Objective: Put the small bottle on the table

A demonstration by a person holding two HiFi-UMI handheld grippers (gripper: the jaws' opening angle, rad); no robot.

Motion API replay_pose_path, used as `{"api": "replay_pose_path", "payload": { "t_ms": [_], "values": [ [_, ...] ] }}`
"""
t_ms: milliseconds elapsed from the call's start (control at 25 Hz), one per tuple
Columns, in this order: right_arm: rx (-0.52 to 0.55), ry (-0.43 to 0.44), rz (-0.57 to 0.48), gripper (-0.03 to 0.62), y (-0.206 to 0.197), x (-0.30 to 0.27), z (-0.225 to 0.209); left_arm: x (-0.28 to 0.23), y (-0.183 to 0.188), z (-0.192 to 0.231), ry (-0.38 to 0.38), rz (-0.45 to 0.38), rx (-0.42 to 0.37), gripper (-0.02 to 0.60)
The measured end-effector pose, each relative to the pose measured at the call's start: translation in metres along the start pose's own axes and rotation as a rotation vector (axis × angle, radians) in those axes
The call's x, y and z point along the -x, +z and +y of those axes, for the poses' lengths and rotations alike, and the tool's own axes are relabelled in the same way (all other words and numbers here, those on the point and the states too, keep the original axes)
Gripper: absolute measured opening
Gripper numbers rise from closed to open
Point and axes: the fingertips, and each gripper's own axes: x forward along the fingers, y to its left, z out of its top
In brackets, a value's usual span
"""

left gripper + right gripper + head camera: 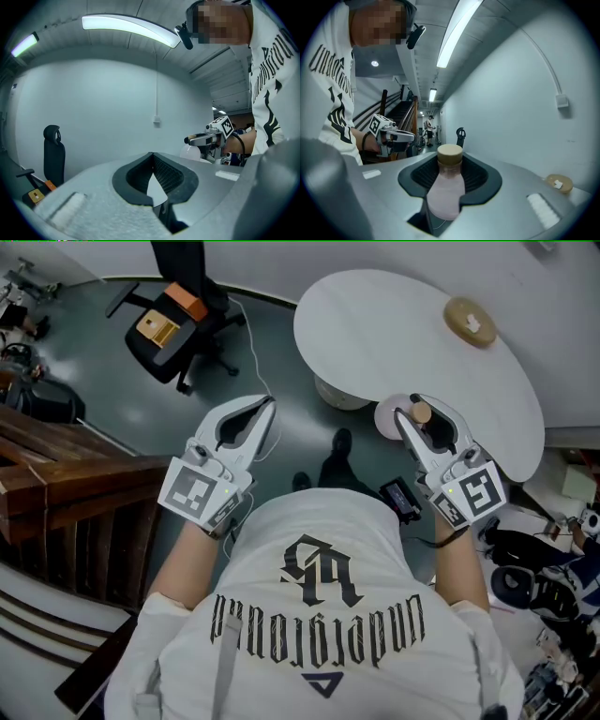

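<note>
A small bottle (390, 418) of pale pink liquid with a tan cap is held in the air by my right gripper (418, 410), just off the near edge of the round white table (394, 324). In the right gripper view the bottle (445, 187) stands upright between the dark pads of the right gripper (450, 161). My left gripper (265, 407) hovers over the floor to the left, shut with nothing in it. Its pads meet at the tip in the left gripper view (153, 157), where the right gripper (206, 138) shows far off.
A tan round object (470, 321) lies on the far right of the table. A black office chair (173, 320) carrying an orange box stands at the back left. Wooden stairs (56, 484) run along the left. Dark gear (544, 577) crowds the floor at right.
</note>
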Motion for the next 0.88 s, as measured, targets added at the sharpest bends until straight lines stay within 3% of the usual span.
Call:
{"api": "replay_pose_path", "payload": {
  "t_ms": [440, 880],
  "values": [
    [0.006, 0.067, 0.05, 0.135, -0.018, -0.07, -0.071, -0.064, -0.016, 0.053, 0.062, 0.032, 0.05, 0.006],
    [0.016, 0.152, 0.167, 0.135, -0.065, -0.144, -0.138, -0.14, -0.044, 0.103, 0.113, 0.085, 0.117, 0.006]
  ]
}}
